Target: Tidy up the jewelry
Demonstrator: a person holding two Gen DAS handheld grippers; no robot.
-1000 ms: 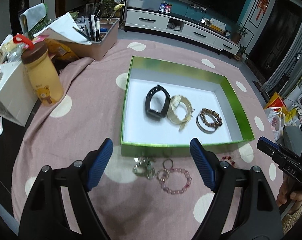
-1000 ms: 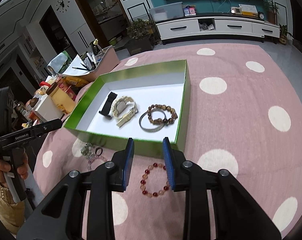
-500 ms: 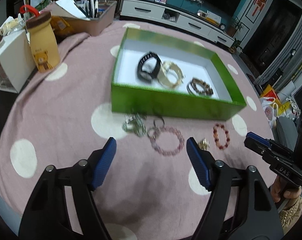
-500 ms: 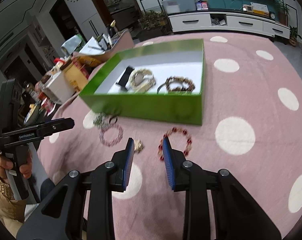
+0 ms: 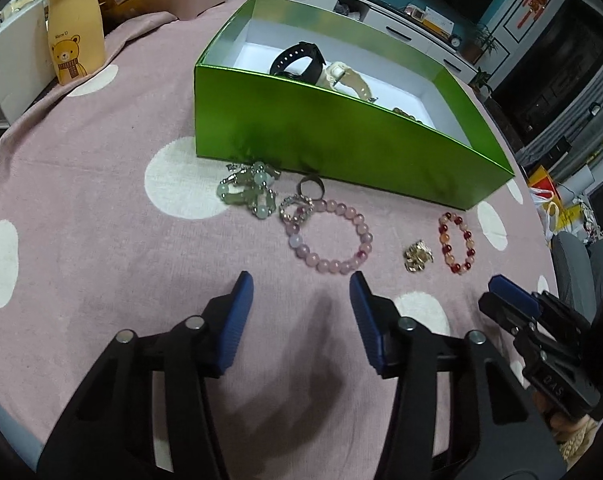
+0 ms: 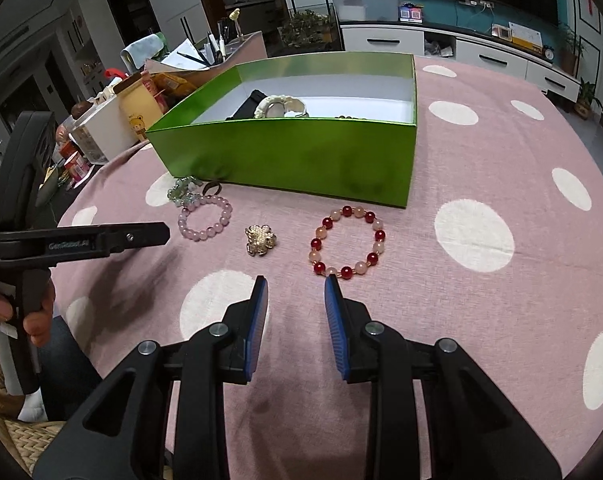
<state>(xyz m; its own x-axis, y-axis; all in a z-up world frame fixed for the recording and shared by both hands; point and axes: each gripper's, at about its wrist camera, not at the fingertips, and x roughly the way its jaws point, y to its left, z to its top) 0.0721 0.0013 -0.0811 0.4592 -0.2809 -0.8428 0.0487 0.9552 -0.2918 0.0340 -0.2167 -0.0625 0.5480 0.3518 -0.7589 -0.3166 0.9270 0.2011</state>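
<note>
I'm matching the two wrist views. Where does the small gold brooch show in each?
Left wrist: gold brooch right of centre, between pink bracelet and red bracelet.
Right wrist: brooch left of centre, between the same bracelets.
Shared landmark: green box behind it.

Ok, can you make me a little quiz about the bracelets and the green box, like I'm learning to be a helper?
1. True or false: the red bead bracelet lies inside the green box.
2. Which piece lies between the pink bead bracelet and the red bead bracelet? A) a gold brooch B) a black watch C) a pen
3. Fill in: the right gripper holds ____.

Key:
1. False. It lies on the pink tablecloth, in front of the box.
2. A. The gold brooch sits between them.
3. Nothing. Its jaws are open, just short of the red bracelet.
</note>
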